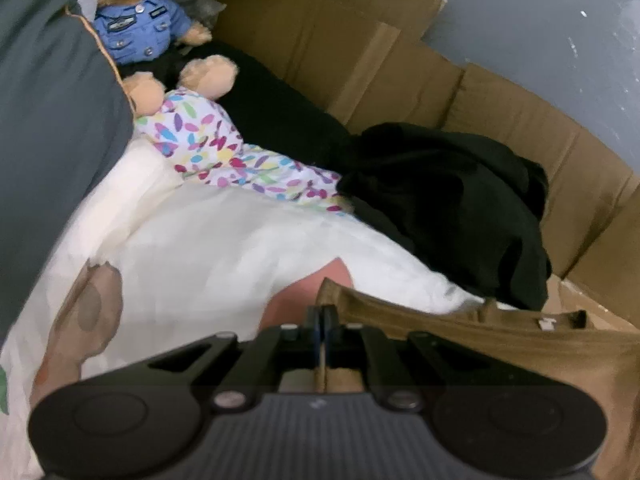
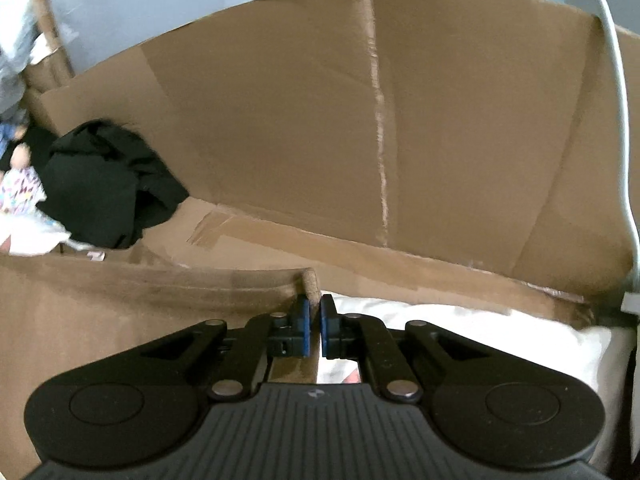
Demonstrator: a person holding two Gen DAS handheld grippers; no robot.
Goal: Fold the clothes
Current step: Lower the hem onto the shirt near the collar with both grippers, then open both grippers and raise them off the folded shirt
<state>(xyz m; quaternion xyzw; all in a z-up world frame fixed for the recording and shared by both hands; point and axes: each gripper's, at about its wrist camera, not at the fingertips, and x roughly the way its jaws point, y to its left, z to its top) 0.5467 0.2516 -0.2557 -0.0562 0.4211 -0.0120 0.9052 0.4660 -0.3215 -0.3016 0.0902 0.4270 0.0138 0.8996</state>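
- Evidently ready to fold, the left gripper pinched the brown garment at one corner.
- At six o'clock, the right gripper had jaws pressed onto the opposite corner, stretching it taut above the white bedding.

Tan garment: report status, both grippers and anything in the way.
Left gripper and right gripper both shut on tan garment, edge stretched between them. Black clothing heaped beyond, apart. Nothing blocking.

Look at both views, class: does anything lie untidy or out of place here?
Yes. A black garment lies crumpled in a heap against the cardboard wall, unfolded. A teddy bear in a blue shirt sits among the laundry. Both tongs grip the tan garment.
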